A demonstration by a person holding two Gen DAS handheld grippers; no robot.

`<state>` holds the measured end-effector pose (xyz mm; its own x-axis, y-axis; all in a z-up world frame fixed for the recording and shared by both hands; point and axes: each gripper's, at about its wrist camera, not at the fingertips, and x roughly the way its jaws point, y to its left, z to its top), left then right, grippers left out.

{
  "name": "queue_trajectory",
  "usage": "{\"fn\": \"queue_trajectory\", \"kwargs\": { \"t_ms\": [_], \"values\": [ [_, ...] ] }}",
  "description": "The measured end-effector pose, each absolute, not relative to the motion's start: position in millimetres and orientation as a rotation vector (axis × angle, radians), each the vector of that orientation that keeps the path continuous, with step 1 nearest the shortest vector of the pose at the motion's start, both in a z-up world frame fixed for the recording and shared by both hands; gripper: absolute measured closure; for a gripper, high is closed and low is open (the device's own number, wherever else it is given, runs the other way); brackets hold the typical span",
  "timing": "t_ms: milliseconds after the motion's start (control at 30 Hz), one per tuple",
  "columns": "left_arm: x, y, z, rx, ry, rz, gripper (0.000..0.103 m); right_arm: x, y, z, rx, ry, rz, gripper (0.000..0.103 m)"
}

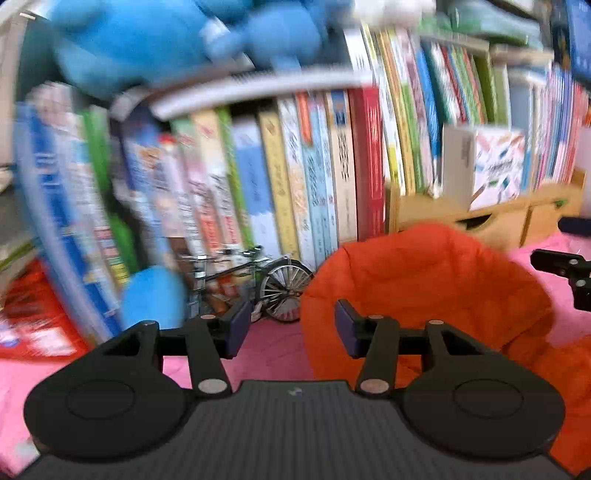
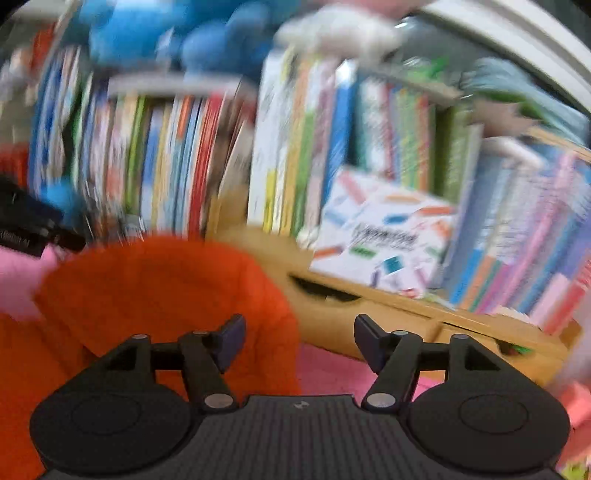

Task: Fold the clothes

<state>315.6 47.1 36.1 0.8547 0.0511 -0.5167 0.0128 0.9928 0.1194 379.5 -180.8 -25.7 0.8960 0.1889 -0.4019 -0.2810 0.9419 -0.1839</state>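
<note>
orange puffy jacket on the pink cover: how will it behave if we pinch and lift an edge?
The orange quilted puffy jacket looks soft and padded, so it will probably drape and sag rather than hold shape. Its upper part stands in a puffed curve, hinting that it springs back after folding. The shell looks smooth, so a thin pinch might slip. Both the left gripper and right gripper are open, holding nothing.

Each camera rides low behind its own claw, looking forward and slightly down over a pink surface toward a close bookshelf [image 1: 332,166]. Both views share the orange garment [image 1: 424,288], the book rows, a wooden drawer box [image 2: 369,306] and a blue plush [image 2: 155,33] above.
</note>
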Motion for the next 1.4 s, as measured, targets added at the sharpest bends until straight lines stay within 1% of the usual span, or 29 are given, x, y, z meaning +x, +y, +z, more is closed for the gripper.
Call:
{"fn": "queue_trajectory", "kwargs": {
  "t_ms": [67,133,200,267,333,467,633,700,767,833,867,933,1167,1200,1300,1367,1400],
  "values": [
    [285,41,45,0.124,0.521,-0.002,0.055,349,-188,-15,-0.191,0.384,0.299,0.038],
    [247,38,45,0.136,0.509,-0.031,0.055,315,-190,-8,-0.162,0.377,0.370,0.036],
    [214,35,36,0.129,0.525,-0.048,0.055,277,-192,-4,-0.144,0.373,0.439,0.029],
    [188,30,26,0.118,0.542,-0.053,0.055,237,-200,-5,-0.120,0.395,0.505,0.026],
    [172,23,14,0.120,0.575,-0.031,0.055,206,-200,-10,-0.091,0.427,0.541,0.026],
    [154,14,-13,0.128,0.674,0.049,0.054,172,-182,-33,-0.054,0.506,0.546,0.026],
    [132,17,-23,0.121,0.658,0.122,0.054,164,-166,-62,-0.053,0.630,0.497,0.026],
    [129,20,-25,0.119,0.654,0.133,0.053,160,-167,-65,-0.090,0.632,0.454,0.025],
    [127,25,-27,0.115,0.654,0.147,0.051,155,-171,-67,-0.124,0.631,0.406,0.025],
    [126,31,-29,0.098,0.656,0.154,0.045,155,-180,-70,-0.176,0.624,0.346,0.025],
    [125,34,-29,0.086,0.658,0.156,0.043,157,-187,-72,-0.185,0.624,0.323,0.025],
    [125,40,-31,0.062,0.661,0.158,0.041,162,-206,-73,-0.180,0.632,0.263,0.025],
    [125,39,-33,0.071,0.660,0.166,0.039,182,-295,-82,-0.217,0.617,-0.023,0.026],
    [125,39,-33,0.071,0.660,0.166,0.039,186,-310,-85,-0.208,0.623,-0.062,0.024],
    [125,39,-33,0.072,0.660,0.167,0.039,196,-369,-84,-0.044,0.659,-0.105,0.024],
    [126,38,-33,0.074,0.660,0.169,0.038,199,-397,-85,-0.049,0.661,-0.209,0.025],
    [126,38,-33,0.077,0.660,0.170,0.038,200,-410,-85,-0.053,0.661,-0.246,0.024]
  ]
}}
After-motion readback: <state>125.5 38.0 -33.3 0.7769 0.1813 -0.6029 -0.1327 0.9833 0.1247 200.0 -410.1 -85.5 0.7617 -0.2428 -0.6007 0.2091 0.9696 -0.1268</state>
